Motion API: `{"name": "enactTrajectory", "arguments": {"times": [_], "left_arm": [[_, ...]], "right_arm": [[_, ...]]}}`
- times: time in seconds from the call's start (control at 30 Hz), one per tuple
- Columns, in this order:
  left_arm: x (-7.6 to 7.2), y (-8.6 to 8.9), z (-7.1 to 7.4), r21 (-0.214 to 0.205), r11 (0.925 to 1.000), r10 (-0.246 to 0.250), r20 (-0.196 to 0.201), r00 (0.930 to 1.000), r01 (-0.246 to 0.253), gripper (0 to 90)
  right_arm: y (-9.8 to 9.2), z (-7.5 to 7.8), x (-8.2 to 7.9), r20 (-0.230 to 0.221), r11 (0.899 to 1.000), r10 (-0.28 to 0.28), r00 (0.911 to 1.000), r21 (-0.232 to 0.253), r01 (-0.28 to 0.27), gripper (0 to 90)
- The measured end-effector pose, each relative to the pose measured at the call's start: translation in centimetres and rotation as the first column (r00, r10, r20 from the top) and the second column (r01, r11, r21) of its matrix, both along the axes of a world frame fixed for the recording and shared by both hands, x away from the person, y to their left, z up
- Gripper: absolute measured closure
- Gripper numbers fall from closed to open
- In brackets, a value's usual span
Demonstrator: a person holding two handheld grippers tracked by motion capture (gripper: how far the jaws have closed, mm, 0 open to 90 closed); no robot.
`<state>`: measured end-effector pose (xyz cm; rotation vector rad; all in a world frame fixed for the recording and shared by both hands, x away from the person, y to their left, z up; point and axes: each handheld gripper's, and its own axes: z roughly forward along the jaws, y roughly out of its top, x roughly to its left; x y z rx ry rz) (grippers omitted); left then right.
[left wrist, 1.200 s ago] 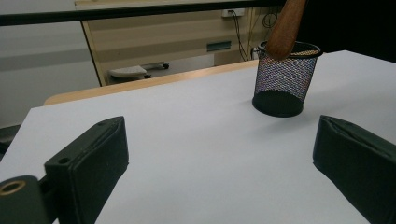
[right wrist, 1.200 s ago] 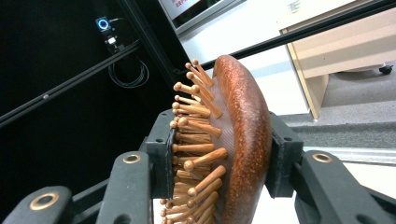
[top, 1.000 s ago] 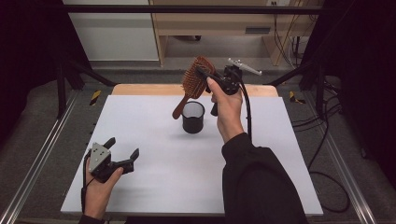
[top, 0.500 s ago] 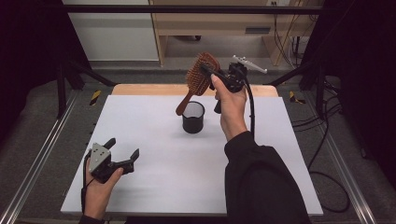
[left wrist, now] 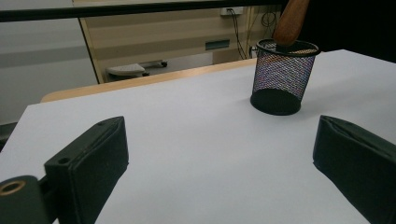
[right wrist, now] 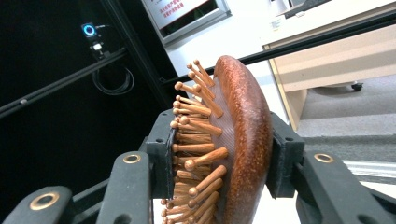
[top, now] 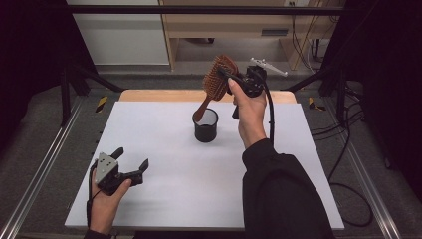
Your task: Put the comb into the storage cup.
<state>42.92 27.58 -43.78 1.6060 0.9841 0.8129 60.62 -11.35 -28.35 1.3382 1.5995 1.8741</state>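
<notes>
Item 1, my right gripper (top: 230, 78): raised above the far half of the table, jaws clamped on the head of the wooden hairbrush (top: 217, 79). In the right gripper view one pad sits among the wooden pins (right wrist: 198, 142) and the other on the smooth domed back, so the grip crosses the thickness of the head, not its width.

Item 2, the hairbrush: long axis slanted, head uppermost and toward the table's far edge, handle (top: 201, 108) running down and toward the table's left edge. The handle tip lies at or just inside the rim of the cup; in the left gripper view the handle (left wrist: 290, 21) dips behind the mesh rim, though how deep it reaches I cannot tell.

Item 3, black mesh cup (top: 206, 126): upright near the middle of the table, nearer the far edge than the near one, directly below and slightly left of my right gripper. To my judgement the coming move hangs on this: the handle must drop along its own slant into the opening without catching the rim or tipping the light cup.

Item 4, my left gripper (top: 130, 164): near the table's near-left corner, jaws spread wide and empty, well apart from the cup. The right hand is by far the nearer.
</notes>
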Motion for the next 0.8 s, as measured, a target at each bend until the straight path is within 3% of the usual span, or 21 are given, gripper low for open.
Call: {"name": "enactTrajectory", "arguments": {"times": [0.33, 0.6, 0.8], "left_arm": [[0.0, 0.2, 0.0, -0.009, 1.0, 0.0, 0.0, 1.0, 0.0, 3.7], [0.0, 0.7, 0.2, -0.025, 0.9997, 0.004, 0.023, 0.9997, -0.004, 2.8], [0.0, 0.6, 0.2, -0.024, 0.9997, 0.002, 0.019, 0.9998, -0.001, 2.7]], "right_arm": [[-0.1, -1.1, 1.1, -0.017, 0.999, -0.011, 0.9998, -0.041, 0.011, 53.4], [0.8, -1.9, 1.5, -0.035, 0.997, -0.004, 0.9994, -0.078, 0.001, 53.4], [1.4, -2.7, 2.1, -0.051, 0.995, -0.01, 0.9986, -0.1, 0.005, 53.2]]}}
